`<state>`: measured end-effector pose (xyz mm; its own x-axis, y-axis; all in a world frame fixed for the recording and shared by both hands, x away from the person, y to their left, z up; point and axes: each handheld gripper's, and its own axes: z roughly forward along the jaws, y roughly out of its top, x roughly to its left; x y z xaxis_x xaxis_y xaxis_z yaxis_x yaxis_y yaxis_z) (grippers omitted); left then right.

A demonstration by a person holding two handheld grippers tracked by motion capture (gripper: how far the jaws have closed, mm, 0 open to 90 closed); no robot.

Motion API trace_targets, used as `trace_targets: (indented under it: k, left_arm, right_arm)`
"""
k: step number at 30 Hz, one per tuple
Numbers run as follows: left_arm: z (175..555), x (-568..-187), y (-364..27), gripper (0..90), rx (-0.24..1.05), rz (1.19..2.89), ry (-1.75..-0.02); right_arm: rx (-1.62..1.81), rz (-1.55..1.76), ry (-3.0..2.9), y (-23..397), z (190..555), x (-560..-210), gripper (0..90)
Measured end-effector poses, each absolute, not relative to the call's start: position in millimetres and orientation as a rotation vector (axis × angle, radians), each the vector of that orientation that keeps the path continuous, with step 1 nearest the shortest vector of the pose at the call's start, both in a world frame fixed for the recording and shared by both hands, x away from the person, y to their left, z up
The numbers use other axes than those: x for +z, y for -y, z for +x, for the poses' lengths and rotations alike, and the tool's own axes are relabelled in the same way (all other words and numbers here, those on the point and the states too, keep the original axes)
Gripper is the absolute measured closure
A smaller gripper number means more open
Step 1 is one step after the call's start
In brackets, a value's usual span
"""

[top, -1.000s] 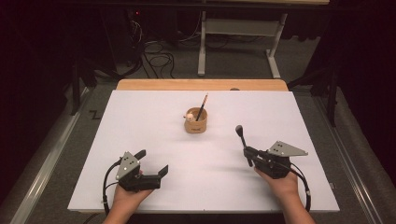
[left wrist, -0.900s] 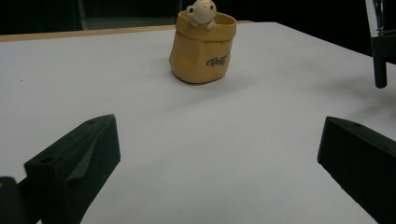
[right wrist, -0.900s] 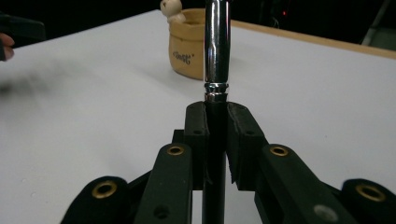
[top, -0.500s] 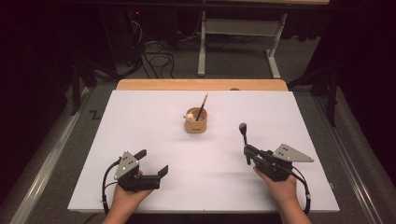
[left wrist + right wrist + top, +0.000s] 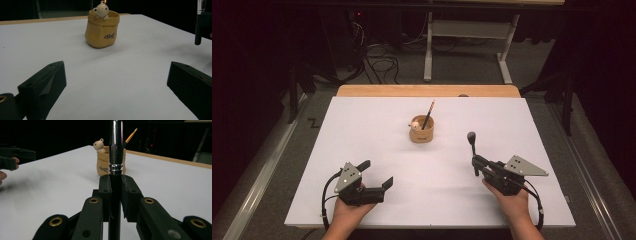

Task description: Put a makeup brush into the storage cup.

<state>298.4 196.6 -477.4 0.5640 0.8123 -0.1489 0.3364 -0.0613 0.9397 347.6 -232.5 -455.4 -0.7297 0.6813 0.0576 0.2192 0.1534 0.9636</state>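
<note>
A yellow bear pot (image 5: 422,132) (image 5: 101,30) (image 5: 103,163) stands upright at the middle of the white board (image 5: 362,130), with a thin brush (image 5: 429,114) (image 5: 130,136) leaning in it. To its right, nearer the front, my right gripper (image 5: 475,162) (image 5: 115,185) is shut on the black handle of a makeup brush (image 5: 472,145) (image 5: 115,145) (image 5: 198,25). That brush stands nearly upright with its chrome ferrule and dark head above the jaws. At the front left my left gripper (image 5: 376,173) (image 5: 115,75) lies on the board, open with nothing between its jaws, facing the pot.
A wooden table edge (image 5: 427,91) runs along the back of the board. Behind it on the floor are cables (image 5: 377,55) and a metal frame (image 5: 467,35). Wide bare board lies between both grippers and the pot.
My right gripper has shifted slightly to the right with the makeup brush still in its jaws. The left gripper and the pot have stayed put.
</note>
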Motion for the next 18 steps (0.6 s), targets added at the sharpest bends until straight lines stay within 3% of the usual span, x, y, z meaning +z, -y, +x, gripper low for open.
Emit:
trace_targets:
  k: [18]
  left_arm:
    - [295,-476,-187,2.1,0.492,1.636,-0.948]
  right_arm:
    - [1.624,0.774,-2.109,207,339,-459,80.7]
